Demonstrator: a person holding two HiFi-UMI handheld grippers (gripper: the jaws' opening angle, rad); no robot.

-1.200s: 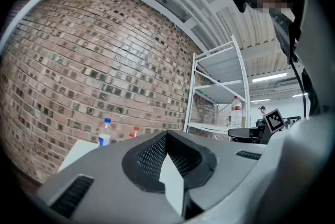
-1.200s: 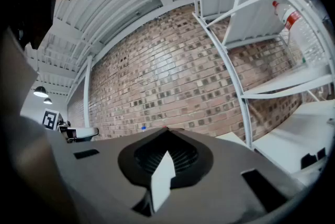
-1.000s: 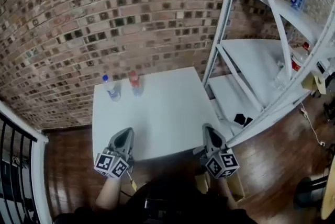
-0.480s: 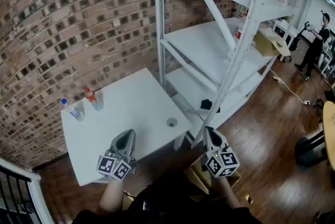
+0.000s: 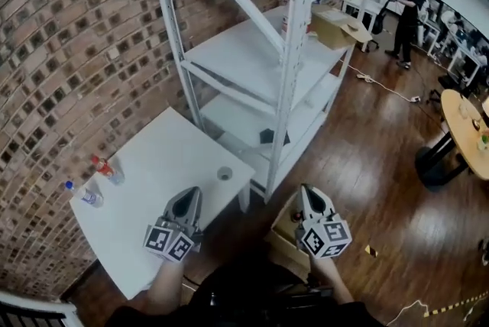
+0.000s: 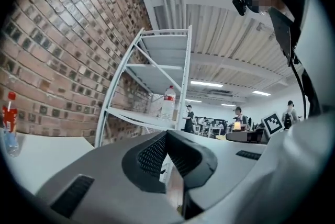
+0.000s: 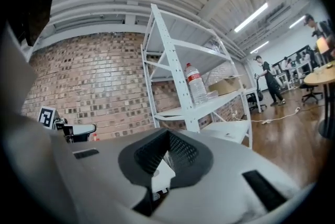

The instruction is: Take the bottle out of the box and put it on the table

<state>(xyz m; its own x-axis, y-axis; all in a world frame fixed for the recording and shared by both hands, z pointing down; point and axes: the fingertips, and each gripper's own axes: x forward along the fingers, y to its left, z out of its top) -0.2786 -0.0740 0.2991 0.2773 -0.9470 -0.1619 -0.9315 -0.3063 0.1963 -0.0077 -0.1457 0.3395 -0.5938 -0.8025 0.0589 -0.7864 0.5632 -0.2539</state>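
Head view: the box (image 5: 283, 237) sat on the floor under the right gripper (image 5: 307, 192), beside the surface (image 5: 164, 157). A red cap inside was probably the bottle (image 5: 295, 217).

Left gripper view: the left gripper (image 6: 167, 135) had its jaws clenched, empty.

Right gripper view: its jaws were likewise clenched on nothing. They would need releasing before descent.

The right gripper (image 7: 168, 135), jaws together with nothing between them, faces a white metal shelf rack (image 7: 175, 68) bearing a clear red-labelled plastic bottle (image 7: 196, 84), with a brown brick wall (image 7: 89, 87) behind the rack.
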